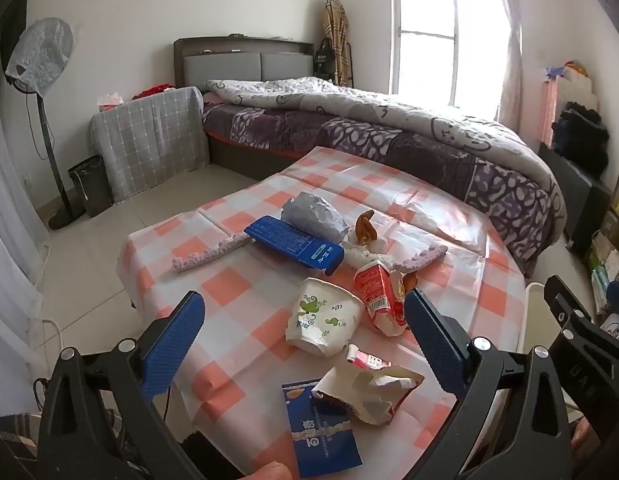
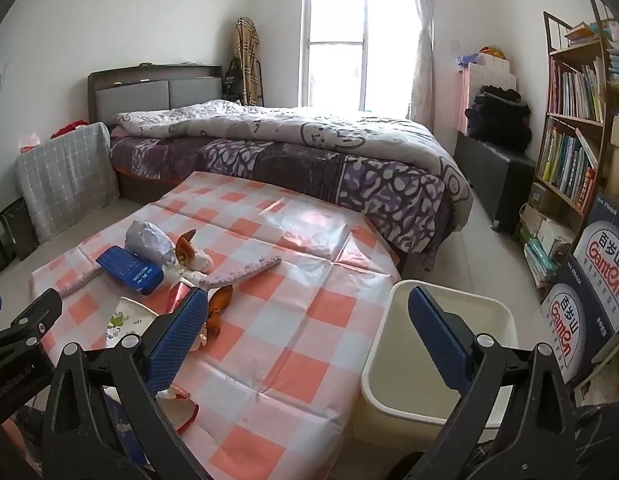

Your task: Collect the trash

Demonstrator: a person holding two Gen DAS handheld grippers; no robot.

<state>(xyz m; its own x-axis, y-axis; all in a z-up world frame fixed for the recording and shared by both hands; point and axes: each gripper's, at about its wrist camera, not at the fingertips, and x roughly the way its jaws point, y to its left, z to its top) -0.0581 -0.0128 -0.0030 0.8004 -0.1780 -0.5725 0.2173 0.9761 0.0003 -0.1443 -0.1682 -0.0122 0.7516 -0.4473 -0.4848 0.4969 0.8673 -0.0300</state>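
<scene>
We find both the left claw [image 1: 303, 338] and right claw [image 2: 307, 338] spread and empty, litter on the surface [image 2: 293, 320], bin [image 2: 393, 376] bare at lower right.

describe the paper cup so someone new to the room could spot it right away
Start at the table with the pink-and-white checked cloth in front of the bed. Among the litter on it, the paper cup lies on its side beside a red carton. Only it is white with green leaf prints.

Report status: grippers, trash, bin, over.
Left gripper and right gripper open, empty. Paper cup, red carton, wrappers on table. Cream bin beside table, path unobstructed.
</scene>
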